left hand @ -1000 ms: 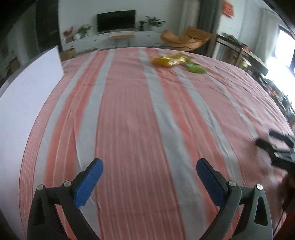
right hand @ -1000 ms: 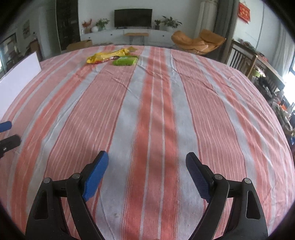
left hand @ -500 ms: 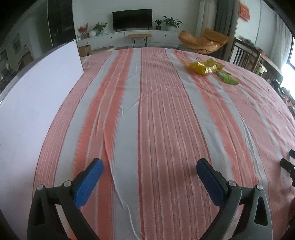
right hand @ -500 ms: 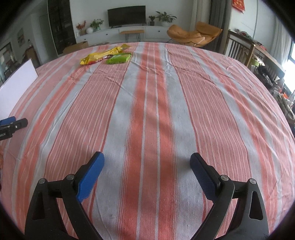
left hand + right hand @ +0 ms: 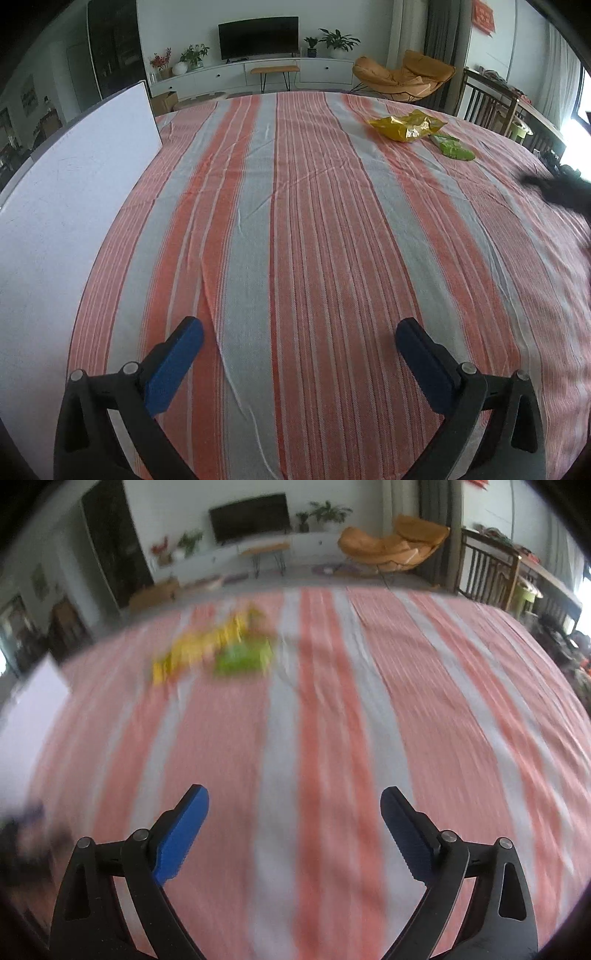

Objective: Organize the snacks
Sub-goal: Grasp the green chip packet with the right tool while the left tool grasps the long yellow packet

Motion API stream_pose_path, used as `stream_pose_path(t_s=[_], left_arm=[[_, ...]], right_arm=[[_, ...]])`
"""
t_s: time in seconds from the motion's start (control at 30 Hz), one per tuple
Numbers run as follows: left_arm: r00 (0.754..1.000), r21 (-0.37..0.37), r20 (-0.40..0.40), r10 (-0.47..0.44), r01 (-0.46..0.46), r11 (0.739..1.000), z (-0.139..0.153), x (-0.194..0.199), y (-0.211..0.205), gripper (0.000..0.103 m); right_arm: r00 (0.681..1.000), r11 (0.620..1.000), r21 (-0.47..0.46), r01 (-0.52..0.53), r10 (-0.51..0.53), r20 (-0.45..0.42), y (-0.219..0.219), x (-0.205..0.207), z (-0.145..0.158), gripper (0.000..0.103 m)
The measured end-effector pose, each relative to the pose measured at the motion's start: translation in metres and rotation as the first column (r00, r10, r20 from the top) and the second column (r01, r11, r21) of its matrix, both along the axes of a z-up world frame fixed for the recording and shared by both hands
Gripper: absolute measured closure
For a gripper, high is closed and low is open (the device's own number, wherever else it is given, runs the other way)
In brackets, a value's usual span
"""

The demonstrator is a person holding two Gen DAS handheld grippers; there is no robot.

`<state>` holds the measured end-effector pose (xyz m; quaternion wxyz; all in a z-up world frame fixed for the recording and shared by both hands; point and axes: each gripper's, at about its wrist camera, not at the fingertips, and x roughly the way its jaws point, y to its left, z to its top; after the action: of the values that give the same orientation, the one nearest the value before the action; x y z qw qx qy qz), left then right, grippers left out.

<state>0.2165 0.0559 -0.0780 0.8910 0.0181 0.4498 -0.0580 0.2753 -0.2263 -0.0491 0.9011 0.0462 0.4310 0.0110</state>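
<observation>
Right gripper (image 5: 294, 812) swung nearer snacks (image 5: 218, 648) (blurred; left view sharp); both grippers spread, empty.

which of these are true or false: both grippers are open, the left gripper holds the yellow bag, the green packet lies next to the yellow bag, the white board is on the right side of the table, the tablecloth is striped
1. Both grippers are open. True: the left gripper and the right gripper each show their jaws spread wide with nothing between them.
2. The left gripper holds the yellow bag. False: the yellow bag lies on the cloth far ahead, untouched.
3. The green packet lies next to the yellow bag. True: the green packet sits right beside it.
4. The white board is on the right side. False: the white board stands along the left edge.
5. The tablecloth is striped. True: the tablecloth has orange and grey stripes.
</observation>
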Motion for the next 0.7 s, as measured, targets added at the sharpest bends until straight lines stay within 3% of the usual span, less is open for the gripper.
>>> stream_pose_path(t_s=[0.13,0.27,0.33,0.37,0.53,0.7], left_arm=[[1.0,0.0,0.0,0.0,0.0,1.0,0.0,0.0,0.0,0.0],[1.0,0.0,0.0,0.0,0.0,1.0,0.0,0.0,0.0,0.0],[1.0,0.0,0.0,0.0,0.0,1.0,0.0,0.0,0.0,0.0],[1.0,0.0,0.0,0.0,0.0,1.0,0.0,0.0,0.0,0.0],[1.0,0.0,0.0,0.0,0.0,1.0,0.0,0.0,0.0,0.0],[1.0,0.008,0.0,-0.002,0.002,1.0,0.001,0.001,-0.001,0.0]], right_arm=[[0.999,0.999,0.026,0.036,-0.036,-0.026,0.014,0.082,-0.008,0.01],[0.997,0.999,0.008,0.043,-0.042,-0.06,0.034,0.125,-0.02,0.011],[0.996,0.998,-0.047,0.048,-0.051,-0.072,0.039,0.134,-0.025,0.026],[0.998,0.994,-0.098,0.047,-0.051,-0.047,0.041,0.134,-0.025,0.051],[1.0,0.995,-0.1,-0.008,0.007,-0.016,0.025,0.103,-0.024,0.05],[0.993,0.992,-0.064,-0.113,0.111,-0.042,-0.012,0.011,-0.023,0.05]])
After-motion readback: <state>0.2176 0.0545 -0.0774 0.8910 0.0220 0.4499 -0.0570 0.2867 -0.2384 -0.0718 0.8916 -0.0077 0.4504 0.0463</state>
